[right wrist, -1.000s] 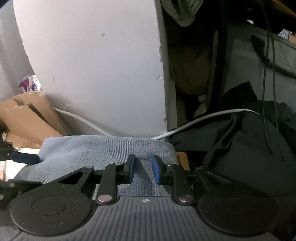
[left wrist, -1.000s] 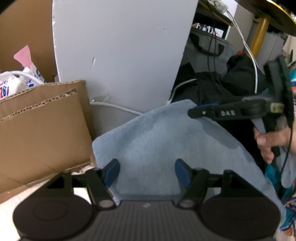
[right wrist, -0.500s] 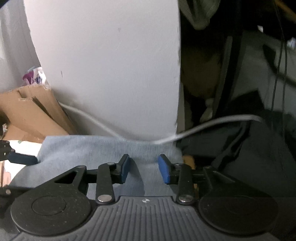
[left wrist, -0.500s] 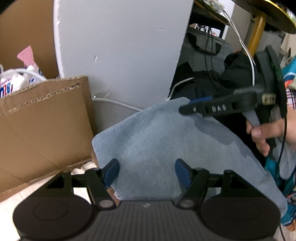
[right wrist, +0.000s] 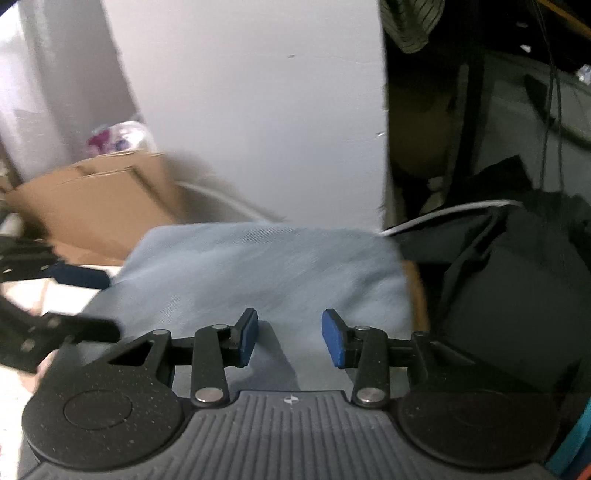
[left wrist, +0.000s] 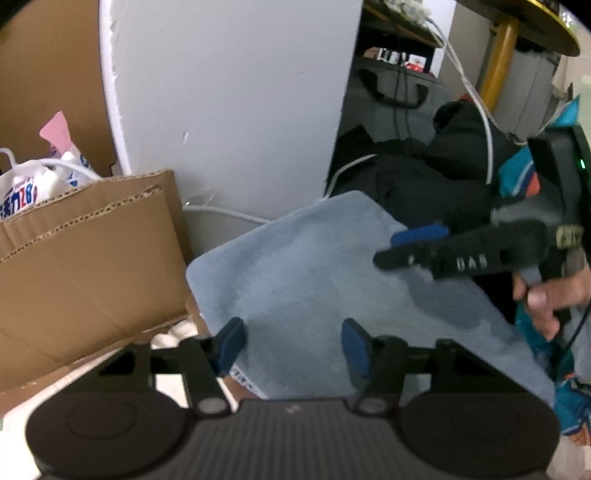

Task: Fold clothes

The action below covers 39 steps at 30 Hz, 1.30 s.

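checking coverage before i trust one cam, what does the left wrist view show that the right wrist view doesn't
Only the left wrist view shows the hand gripping the right tool, a yellow table leg and a white plastic bag.

Only the right wrist view shows a striped cloth hanging at the top.

Both share the folded light blue garment, the white panel, the cardboard box, the white cable and dark clothing. Both tools hover open above the garment.
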### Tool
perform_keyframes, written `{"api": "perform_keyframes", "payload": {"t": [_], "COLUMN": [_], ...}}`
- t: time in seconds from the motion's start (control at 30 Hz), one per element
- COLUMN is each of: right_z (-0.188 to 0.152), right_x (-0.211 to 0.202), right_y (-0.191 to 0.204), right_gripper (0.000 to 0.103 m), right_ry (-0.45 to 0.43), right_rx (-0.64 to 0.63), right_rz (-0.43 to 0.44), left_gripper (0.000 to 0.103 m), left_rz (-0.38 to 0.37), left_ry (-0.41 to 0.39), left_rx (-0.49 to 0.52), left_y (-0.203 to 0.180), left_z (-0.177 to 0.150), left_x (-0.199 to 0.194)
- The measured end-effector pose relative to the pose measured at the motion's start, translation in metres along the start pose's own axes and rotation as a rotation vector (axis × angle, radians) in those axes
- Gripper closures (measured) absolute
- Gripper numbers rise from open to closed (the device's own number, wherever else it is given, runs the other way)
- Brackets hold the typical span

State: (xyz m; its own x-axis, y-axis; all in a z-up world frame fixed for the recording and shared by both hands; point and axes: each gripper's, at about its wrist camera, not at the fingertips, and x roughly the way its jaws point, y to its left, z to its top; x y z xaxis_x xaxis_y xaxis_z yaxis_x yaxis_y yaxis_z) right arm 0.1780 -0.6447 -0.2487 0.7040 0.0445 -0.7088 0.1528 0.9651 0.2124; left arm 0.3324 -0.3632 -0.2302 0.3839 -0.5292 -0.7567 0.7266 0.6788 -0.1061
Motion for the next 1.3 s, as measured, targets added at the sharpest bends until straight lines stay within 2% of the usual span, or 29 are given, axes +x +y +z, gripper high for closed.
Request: {"api": "perform_keyframes", "payload": {"t": [0.13,0.27,0.33,0.43,0.5,0.57,0.67,0.8,1.07,1.3], "right_z": [-0.012,-0.019,-0.022,-0.033,-0.039,-0.041,-0.042,-0.049,-0.081,-0.107], "right_x": [-0.009,-0.014,-0.015,-0.013,-0.007,-0.005,-0.007,-0.017,-0.045,-0.065], "right_y": [0.011,0.026,0.033,0.045,0.044,0.042,0.043,0.039,0.038,0.041], "right_gripper": [0.061,0.061,0.059,0.050,0.046,0.046,0.046,0.046,0.046,0.046], "right_ry": [0.004,0.001,0.005,0.005,0.015,0.022,0.027,0.028,0.018,-0.033], "right_rx": [0.043,0.047,0.033,-0.041,-0.042,-0.031,-0.037,-0.015,-0.022,0.014], "right_rz": [0.073,0.106,0.116,0.092,0.080,0.079,0.069,0.053,-0.012,-0.074], "left_gripper": [0.054,0.055,0.056,0.059,0.059,0.059,0.059,0.059,0.058,0.058], "left_rz": [-0.036,-0.071,-0.085,-0.082,-0.069,-0.052,-0.065,-0.073,-0.074,-0.068], "left_ry": [-0.005,-0.003,0.023,0.040,0.040,0.039,0.050,0.060,0.059,0.049], "left_rx": [-0.002,0.014,0.012,-0.008,0.017,0.057,0.027,0.045,0.045,0.046], "left_y": [-0.007,-0.019,-0.021,-0.018,-0.019,-0.024,-0.022,-0.022,-0.020,-0.021], "left_z": [-0.001,-0.004,-0.008,-0.021,-0.028,-0.031,-0.028,-0.026,-0.029,-0.033], "left_x": [-0.008,-0.012,-0.007,0.006,0.013,0.017,0.018,0.019,0.020,0.016]}}
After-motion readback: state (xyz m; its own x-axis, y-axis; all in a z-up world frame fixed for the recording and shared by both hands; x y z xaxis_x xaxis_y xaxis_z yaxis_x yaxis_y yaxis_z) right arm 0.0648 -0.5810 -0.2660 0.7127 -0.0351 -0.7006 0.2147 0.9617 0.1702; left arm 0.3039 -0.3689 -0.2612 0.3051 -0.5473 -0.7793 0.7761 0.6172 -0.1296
